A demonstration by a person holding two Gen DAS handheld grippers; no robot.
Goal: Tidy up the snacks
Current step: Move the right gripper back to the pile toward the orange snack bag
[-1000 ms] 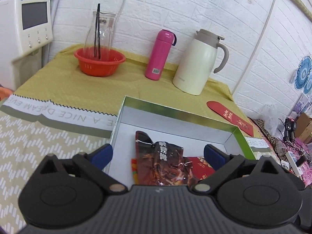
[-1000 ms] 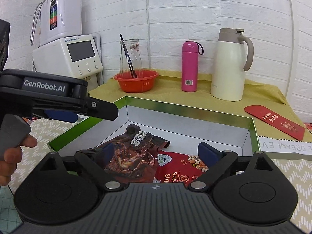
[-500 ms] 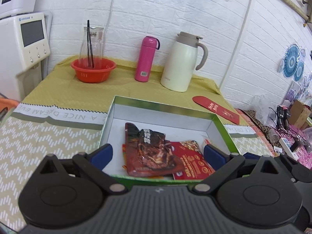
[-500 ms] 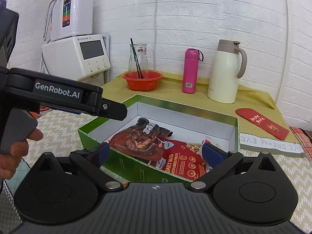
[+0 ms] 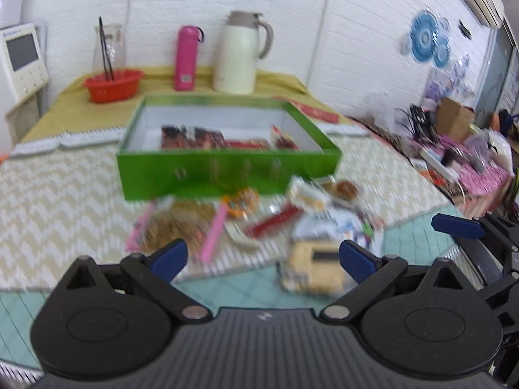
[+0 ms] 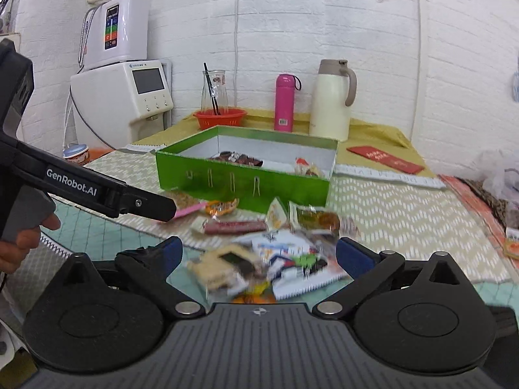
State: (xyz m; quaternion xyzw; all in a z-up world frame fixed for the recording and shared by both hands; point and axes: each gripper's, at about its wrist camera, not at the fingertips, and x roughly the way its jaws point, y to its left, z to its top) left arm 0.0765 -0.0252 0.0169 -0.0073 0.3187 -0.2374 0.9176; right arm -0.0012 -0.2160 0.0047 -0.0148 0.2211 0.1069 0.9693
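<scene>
Right wrist view has the loose snack packets piled on the table's near middle, just in front of the green box, which already holds a few dark and red packets. Both tongs are spread wide with nothing in them: the right gripper hangs over the pile, and the left gripper sits over the same heap, blurry in its own view. A hand grips the left handle at the left edge. Behind the box, along the table's far edge, stand an orange basket with a glass jar, a pink bottle and a cream jug. A red envelope lies toward the far right corner, clear of the pile.
</scene>
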